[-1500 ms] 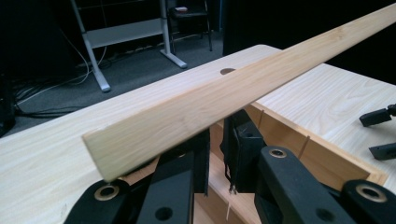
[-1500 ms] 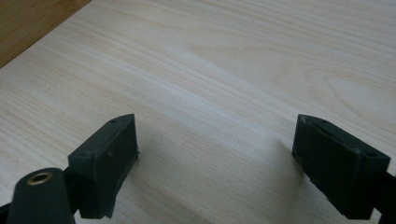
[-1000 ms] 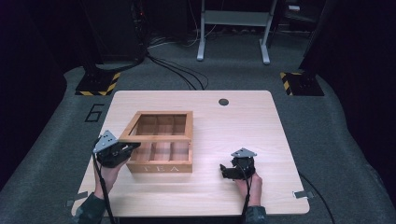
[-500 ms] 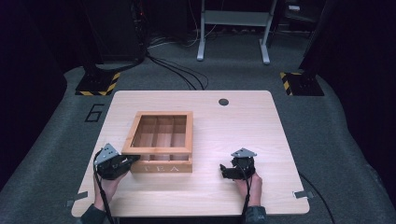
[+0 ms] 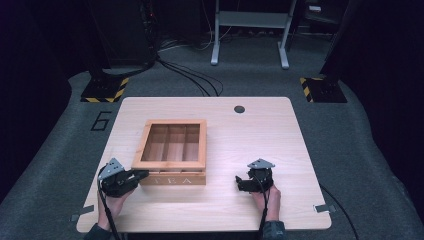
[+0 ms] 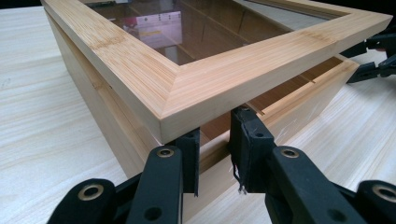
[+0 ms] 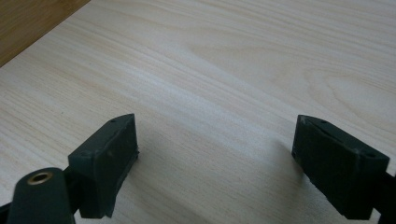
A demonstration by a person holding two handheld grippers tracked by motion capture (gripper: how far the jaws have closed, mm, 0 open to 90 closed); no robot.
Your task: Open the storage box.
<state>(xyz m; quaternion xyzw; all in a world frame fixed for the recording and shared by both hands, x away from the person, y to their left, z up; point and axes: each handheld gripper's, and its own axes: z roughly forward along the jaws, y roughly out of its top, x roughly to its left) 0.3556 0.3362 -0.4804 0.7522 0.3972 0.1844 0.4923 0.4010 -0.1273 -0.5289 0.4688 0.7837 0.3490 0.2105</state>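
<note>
In the high view, the box [image 5: 172,150] is sitting left of centre on the desk [image 5: 260,135], the left tool [image 5: 134,176] reaching its near-left corner, the right tool [image 5: 242,183] lying well apart. In the left gripper view, narrowly parted jaws are slipping under the raised lid [image 6: 219,74]; any grip is hidden. In the right gripper view, jaws are gaping wide, empty, the box's edge [image 7: 28,21] cut off.
</note>
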